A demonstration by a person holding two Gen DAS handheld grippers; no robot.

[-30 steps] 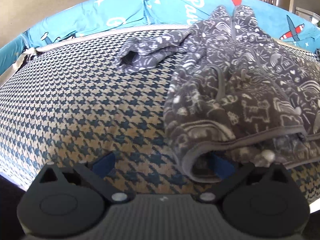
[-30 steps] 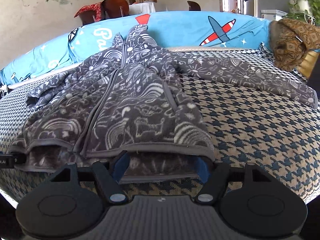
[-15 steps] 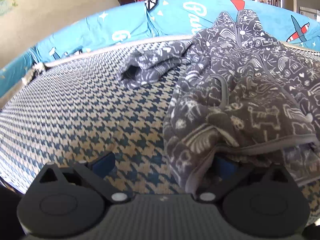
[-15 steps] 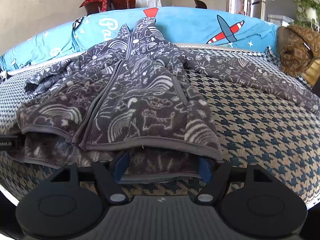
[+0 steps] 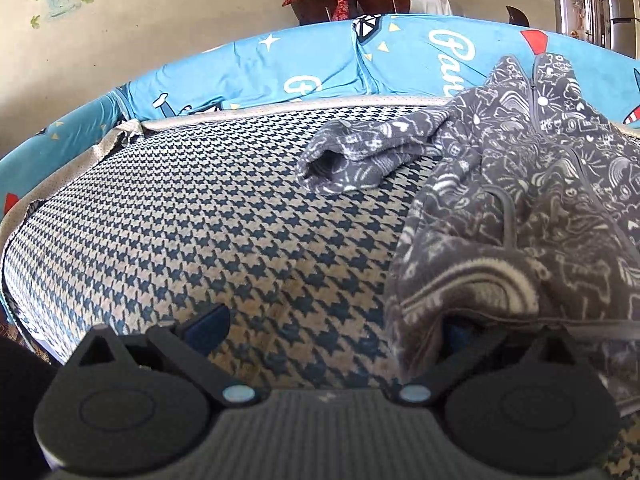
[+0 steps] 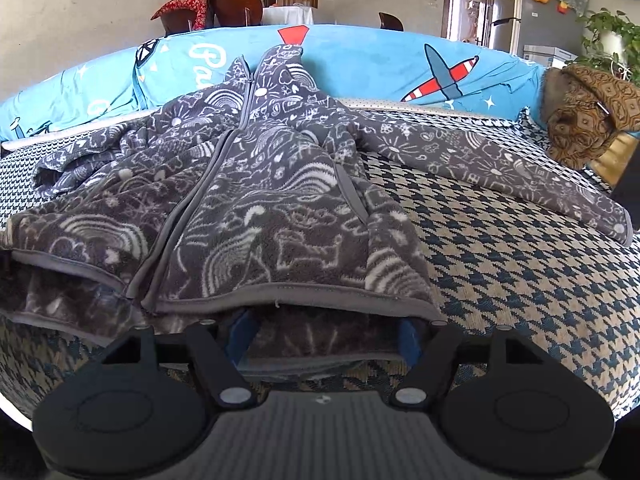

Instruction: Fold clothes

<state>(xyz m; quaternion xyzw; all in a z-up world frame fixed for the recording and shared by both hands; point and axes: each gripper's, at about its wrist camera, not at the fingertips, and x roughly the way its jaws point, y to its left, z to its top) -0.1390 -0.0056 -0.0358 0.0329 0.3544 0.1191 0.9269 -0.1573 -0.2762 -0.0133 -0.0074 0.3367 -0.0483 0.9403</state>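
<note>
Both tongs [image 5: 332, 324] [image 6: 326, 334] sit low, spread wide, at the jacket [image 6: 256, 216] hem.

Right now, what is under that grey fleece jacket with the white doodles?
Under the grey zip-up fleece jacket lies the blue-and-beige houndstooth cover. At its lifted hem, the right gripper reaches in. Anything beneath the jacket's middle is covered.

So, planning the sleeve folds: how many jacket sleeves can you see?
2. One sleeve lies stretched out to the right across the houndstooth cover; the other sleeve lies bunched on the left.
</note>
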